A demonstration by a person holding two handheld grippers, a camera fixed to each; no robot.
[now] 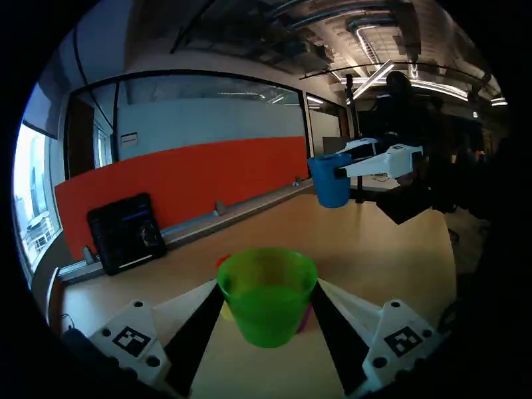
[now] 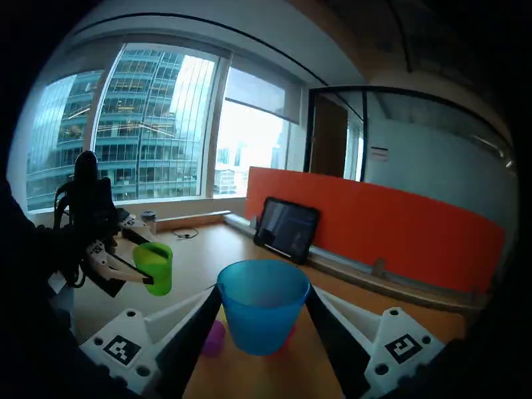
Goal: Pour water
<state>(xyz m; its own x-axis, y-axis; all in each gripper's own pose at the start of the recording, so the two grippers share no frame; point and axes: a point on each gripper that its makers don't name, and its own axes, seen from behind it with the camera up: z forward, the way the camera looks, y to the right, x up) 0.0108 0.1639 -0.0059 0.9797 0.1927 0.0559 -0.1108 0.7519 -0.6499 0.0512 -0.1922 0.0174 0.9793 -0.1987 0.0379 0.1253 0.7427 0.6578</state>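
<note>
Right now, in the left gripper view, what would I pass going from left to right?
Window → black tablet → green cup → blue cup.

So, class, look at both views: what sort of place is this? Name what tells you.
Most likely an office in a city: a long wooden desk with a tablet propped on it, an orange partition along its far edge, and tall windows facing glass towers.
</note>
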